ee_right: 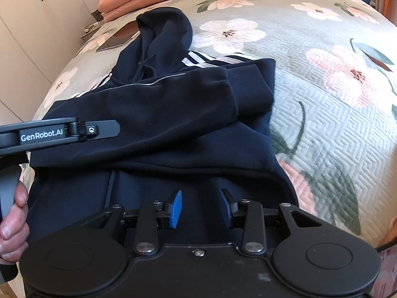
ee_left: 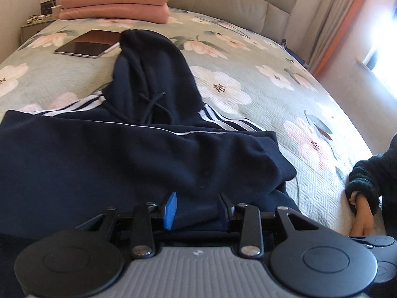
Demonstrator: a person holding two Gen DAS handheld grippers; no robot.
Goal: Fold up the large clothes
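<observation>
Left wrist view: left gripper [ee_left: 196,211] is hovering low over the near hem of the navy hoodie [ee_left: 124,154], jaws standing wide apart w/ nothing between the blue pads [ee_left: 170,209]. Hoodie is lying on the floral bedspread [ee_left: 285,94], sleeves already crossed over the chest, hood [ee_left: 153,57] pointing away toward the headboard. So its long axis is running straight ahead from the gripper, hem nearest. A tablet [ee_left: 88,43] is sitting just beside the hood; pink folded blanket [ee_left: 116,1] further back.

Right wrist view: right gripper [ee_right: 201,208] is also hanging over the hem end, jaws likewise spread, gripping nothing. Garment is stretching away fwd and a bit left, hood [ee_right: 165,32] at the far end. Left gripper's side arm [ee_right: 69,130] is showing at the left edge, over the hoodie's left side.

Both grippers are abt equally near the hem, so the next fold probably is going hem-to-shoulders, along that axis.
</observation>
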